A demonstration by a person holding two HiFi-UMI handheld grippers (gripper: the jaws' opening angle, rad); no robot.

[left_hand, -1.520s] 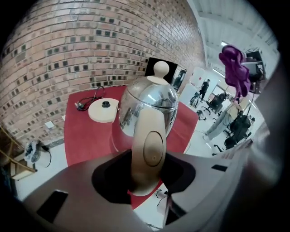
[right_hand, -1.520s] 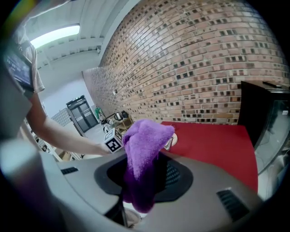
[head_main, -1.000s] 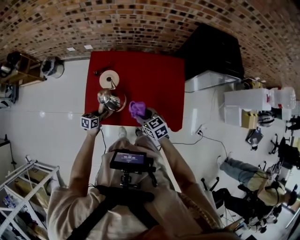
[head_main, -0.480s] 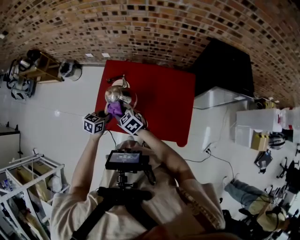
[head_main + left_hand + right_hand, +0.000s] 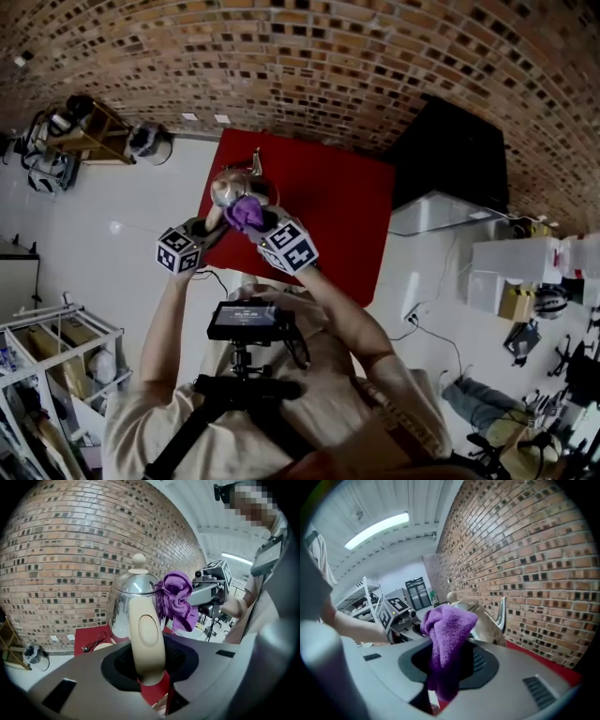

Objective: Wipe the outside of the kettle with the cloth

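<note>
Left gripper [image 5: 202, 230] grips cream handle [image 5: 145, 639] of shiny silver kettle [image 5: 234, 187]; right gripper [image 5: 265, 228] pinches fluffy purple cloth [image 5: 246, 214] against it. We guess wiping barely begun.

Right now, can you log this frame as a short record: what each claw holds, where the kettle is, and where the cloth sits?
left claw: shut on the kettle's cream handle
right claw: shut on the purple cloth
kettle: steel, upright, lid on, held up off the red table
cloth position: bunched against the kettle's upper side, beside the lid
</note>
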